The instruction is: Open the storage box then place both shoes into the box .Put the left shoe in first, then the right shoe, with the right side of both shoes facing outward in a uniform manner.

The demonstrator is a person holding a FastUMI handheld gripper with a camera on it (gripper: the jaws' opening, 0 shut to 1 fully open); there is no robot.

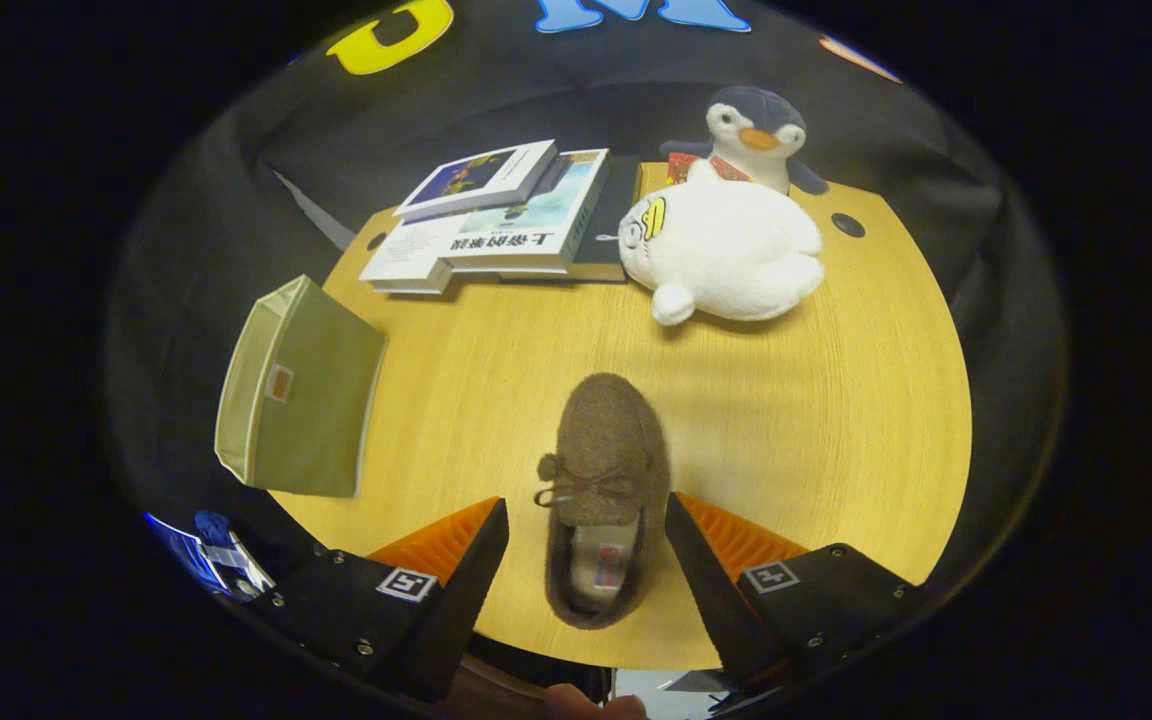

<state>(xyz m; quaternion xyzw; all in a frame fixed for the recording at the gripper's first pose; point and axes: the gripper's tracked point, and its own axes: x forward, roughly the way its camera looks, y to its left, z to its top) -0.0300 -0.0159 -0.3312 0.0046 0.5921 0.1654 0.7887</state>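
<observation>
One brown shoe [601,470] lies on the round wooden worktop [836,400] at the lower centre of the frame, toe pointing away from you, its heel end sitting in the gap between the two fingers of your hand-held gripper [586,560]. Those fingers stand spread wide, one on either side of the heel, and neither presses on the shoe; it grasps nothing.

Your storage box [301,395], the green fabric one, sits at the left of the frame, near the worktop's edge and well apart from the shoe. It seems to lie on its side, and you cannot tell from here whether its opening is clear.

To take the shoe well, you should probably ease forward until the pads bracket the sides just behind the bow, then close evenly so the soft upper does not fold or twist. Keep the fingers level with the sole. Check which foot this shoe is before committing, since the left goes in first.

Beyond it, at the upper part of the frame, lie stacked books [496,215], a white plush toy [726,255] and a penguin toy [756,135]; steer clear of them.
</observation>
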